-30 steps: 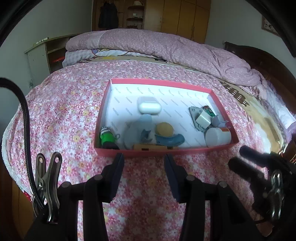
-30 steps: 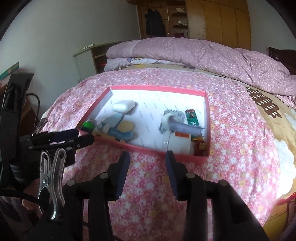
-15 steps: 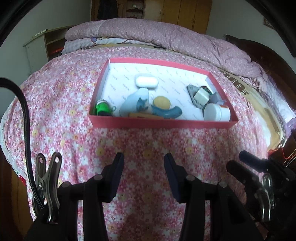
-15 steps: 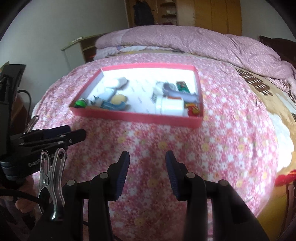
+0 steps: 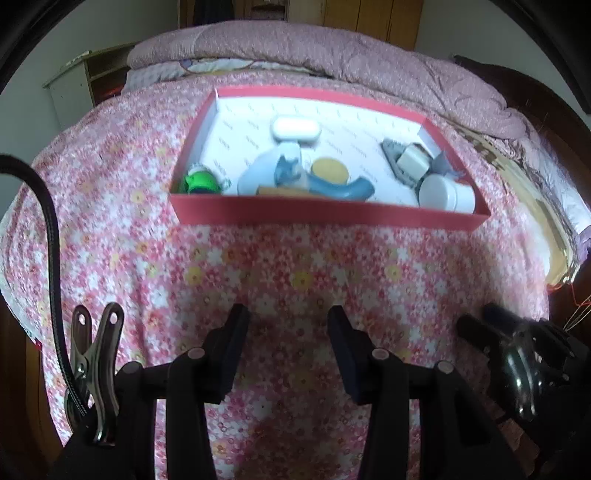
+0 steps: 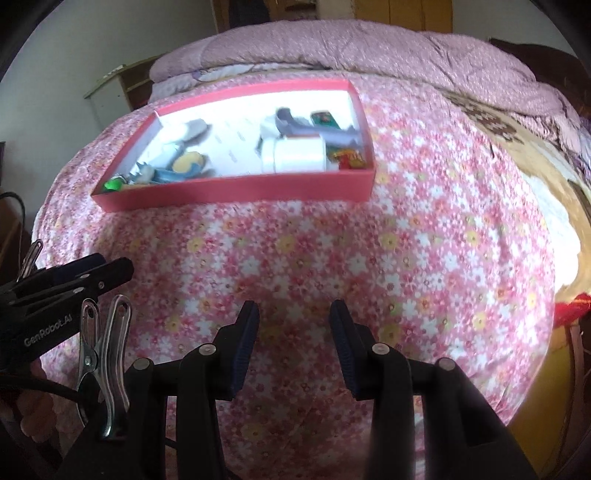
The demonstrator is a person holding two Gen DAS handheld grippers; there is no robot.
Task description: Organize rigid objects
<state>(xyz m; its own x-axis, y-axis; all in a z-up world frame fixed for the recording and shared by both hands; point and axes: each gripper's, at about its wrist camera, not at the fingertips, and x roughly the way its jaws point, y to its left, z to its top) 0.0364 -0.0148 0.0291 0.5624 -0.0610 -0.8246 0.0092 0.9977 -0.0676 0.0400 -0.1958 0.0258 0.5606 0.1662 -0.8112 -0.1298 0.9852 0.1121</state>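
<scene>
Well short of the shallow red cardboard box of small rigid objects on the pink floral bedspread: left hand-held gripper and right hand-held gripper, both partly spread, empty.

Matt red cardboard box, floral cotton bedspread, glossy white plastic jar, shiny metal clip, wooden wardrobe

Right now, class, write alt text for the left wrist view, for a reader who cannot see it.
A shallow red box sits on a pink floral bedspread, holding small items including a white case, a green toy and a white jar. In the foreground, the left gripper is open and empty above the bedspread, short of the box.
</scene>
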